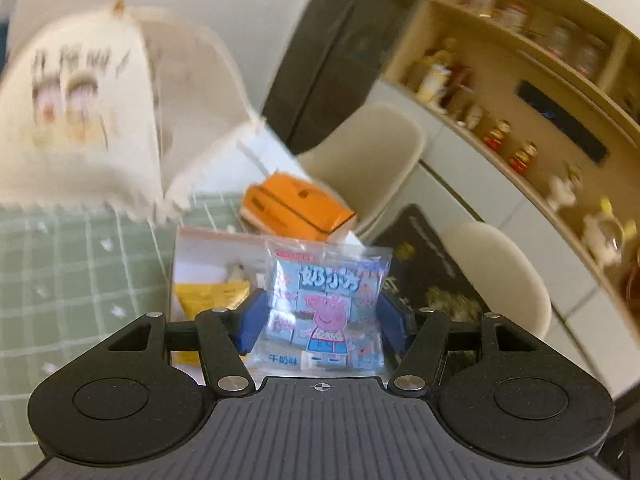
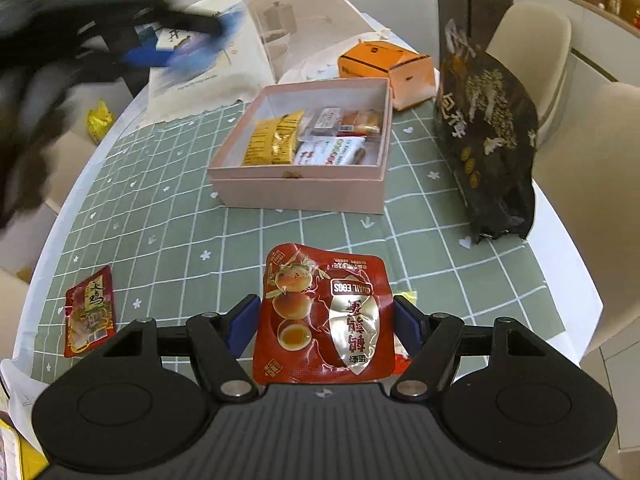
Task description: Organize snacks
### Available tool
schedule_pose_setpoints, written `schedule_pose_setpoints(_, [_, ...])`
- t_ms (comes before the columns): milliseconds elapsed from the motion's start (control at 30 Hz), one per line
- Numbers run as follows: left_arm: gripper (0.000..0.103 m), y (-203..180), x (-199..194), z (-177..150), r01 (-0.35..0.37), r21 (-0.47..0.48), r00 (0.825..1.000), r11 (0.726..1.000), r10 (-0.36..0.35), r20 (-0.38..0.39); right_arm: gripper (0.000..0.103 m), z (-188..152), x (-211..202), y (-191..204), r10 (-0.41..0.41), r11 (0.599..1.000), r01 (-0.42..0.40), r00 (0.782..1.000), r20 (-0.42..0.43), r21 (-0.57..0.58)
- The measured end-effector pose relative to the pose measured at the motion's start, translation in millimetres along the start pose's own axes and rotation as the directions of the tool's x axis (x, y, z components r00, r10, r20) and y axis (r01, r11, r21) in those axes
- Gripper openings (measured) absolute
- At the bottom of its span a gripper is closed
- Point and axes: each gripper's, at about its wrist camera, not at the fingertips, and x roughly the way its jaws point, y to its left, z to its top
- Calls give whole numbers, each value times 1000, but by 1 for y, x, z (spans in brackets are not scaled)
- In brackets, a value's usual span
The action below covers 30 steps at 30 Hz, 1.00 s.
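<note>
My left gripper [image 1: 322, 314] is shut on a blue Peppa Pig milk snack packet [image 1: 326, 308] and holds it in the air above the pink box [image 1: 188, 240], which shows a yellow packet [image 1: 208, 300] inside. My right gripper [image 2: 326, 322] is shut on a red quail eggs packet [image 2: 324, 316], low over the table near its front edge. In the right wrist view the pink box [image 2: 300, 192] stands mid-table with several snack packets inside, and the left gripper [image 2: 176, 46] is a blur at upper left, holding its packet.
A green checked tablecloth [image 2: 180, 220] covers the table. A red snack packet [image 2: 90, 312] lies at front left. A black snack bag [image 2: 488, 136] stands right of the box, an orange carton [image 2: 386, 68] behind it, a mesh food cover [image 2: 280, 24] at the back. Chairs [image 2: 528, 40] stand right.
</note>
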Motion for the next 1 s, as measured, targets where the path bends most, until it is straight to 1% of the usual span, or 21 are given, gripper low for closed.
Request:
schedule_pose_setpoints(67, [62, 7, 11, -2, -55, -20, 998, 998, 56, 30, 71, -3, -1, -2, -14, 1000, 14, 1000, 1, -2])
schedule_pose_setpoints(100, [62, 9, 9, -6, -53, -31, 998, 998, 54, 43, 71, -3, -2, -4, -22, 1000, 22, 1000, 4, -3])
schedule_pose_setpoints(167, [62, 14, -6, -16, 4, -56, 998, 998, 0, 68, 71, -4, -5, -8, -32, 999, 32, 999, 9, -2])
schedule_pose_setpoints(200, [62, 16, -15, -22, 14, -49, 997, 999, -11, 70, 71, -2, -5, -10, -38, 999, 38, 999, 15, -4])
schedule_pose_setpoints(233, [62, 18, -25, -29, 4, -26, 998, 1000, -2, 66, 71, 2, -5, -10, -42, 999, 43, 999, 23, -8])
schedule_pose_setpoints(300, [62, 26, -40, -42, -56, 11, 998, 998, 56, 37, 71, 19, -4, -7, -43, 999, 44, 998, 51, -30])
schedule_pose_setpoints(333, [62, 33, -45, -51, -86, 10, 996, 996, 86, 8, 71, 31, -3, -5, -39, 998, 42, 997, 73, -44])
schedule_pose_setpoints(367, [62, 42, -48, -58, -102, -2, 995, 995, 102, -17, 71, 47, -4, 0, -34, 997, 41, 994, 107, -62])
schedule_pose_setpoints(433, [62, 63, -56, -78, -121, -50, 991, 991, 117, -70, 72, 87, -3, 12, -19, 995, 37, 983, 185, -94])
schedule_pose_setpoints(467, [62, 74, -61, -91, -140, -79, 986, 987, 132, -96, 72, 113, -2, 18, -7, 995, 29, 974, 224, -96])
schedule_pose_setpoints(500, [62, 85, -69, -102, -164, -102, 982, 981, 152, -111, 76, 136, 2, 23, 2, 995, 23, 969, 246, -99])
schedule_pose_setpoints(533, [62, 95, -79, -112, -190, -121, 977, 974, 176, -116, 81, 156, 6, 28, 1, 994, 26, 968, 250, -107])
schedule_pose_setpoints(567, [62, 104, -90, -124, -221, -135, 971, 966, 206, -118, 82, 173, 12, 32, -5, 992, 36, 970, 244, -121])
schedule_pose_setpoints(633, [62, 121, -110, -144, -288, -162, 956, 944, 273, -113, 82, 189, 21, 37, -41, 988, 73, 971, 235, -133])
schedule_pose_setpoints(700, [62, 136, -135, -164, -354, -195, 935, 915, 341, -95, 82, 183, 29, 35, -70, 989, 96, 975, 210, -113])
schedule_pose_setpoints(733, [62, 143, -145, -171, -386, -216, 923, 897, 375, -88, 82, 173, 33, 29, -59, 993, 77, 981, 186, -92])
schedule_pose_setpoints(800, [62, 160, -162, -184, -438, -258, 898, 861, 432, -84, 82, 144, 43, 17, -21, 999, 26, 994, 111, -44])
schedule_pose_setpoints(867, [61, 175, -176, -193, -472, -310, 878, 825, 473, -78, 82, 113, 55, 6, -19, 1000, 20, 999, 42, -17])
schedule_pose_setpoints(900, [61, 182, -180, -196, -479, -333, 872, 812, 483, -76, 82, 92, 61, -1, -40, 999, 40, 999, 5, -6])
schedule_pose_setpoints(967, [61, 191, -179, -202, -490, -349, 866, 799, 490, -94, 82, 58, 70, -12, -74, 997, 75, 996, -59, 13])
schedule_pose_setpoints(1000, [61, 194, -178, -205, -484, -351, 871, 801, 480, -105, 82, 39, 75, -20, -81, 996, 85, 992, -96, 36])
